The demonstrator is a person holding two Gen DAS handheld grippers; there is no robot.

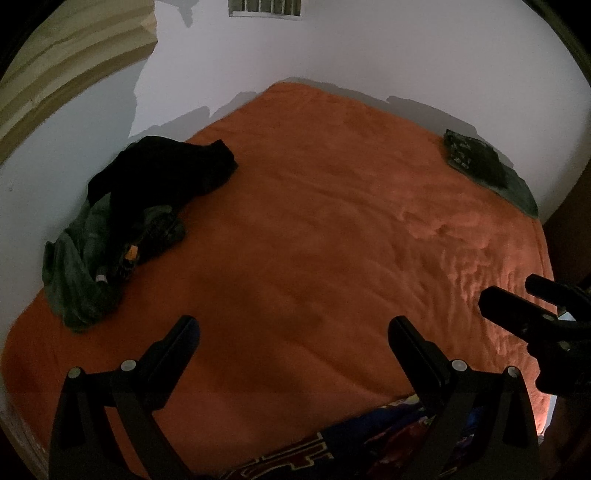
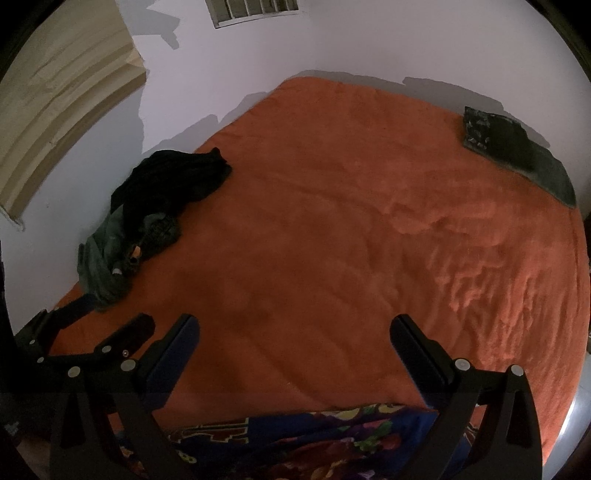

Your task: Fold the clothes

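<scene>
A heap of unfolded clothes lies at the left edge of the orange bed (image 1: 314,229): a black garment (image 1: 166,170) on top and a grey-green one (image 1: 77,273) below. The heap also shows in the right wrist view (image 2: 147,206). A folded dark patterned garment (image 1: 476,158) lies at the far right corner, also in the right wrist view (image 2: 506,144). My left gripper (image 1: 291,332) is open and empty above the near part of the bed. My right gripper (image 2: 291,332) is open and empty beside it; it shows at the right in the left wrist view (image 1: 517,302).
A white wall runs behind and left of the bed. A beige curtain (image 2: 62,96) hangs at the upper left, a vent (image 2: 251,11) at the top. A colourful patterned blanket (image 2: 314,439) lies at the near edge under the grippers.
</scene>
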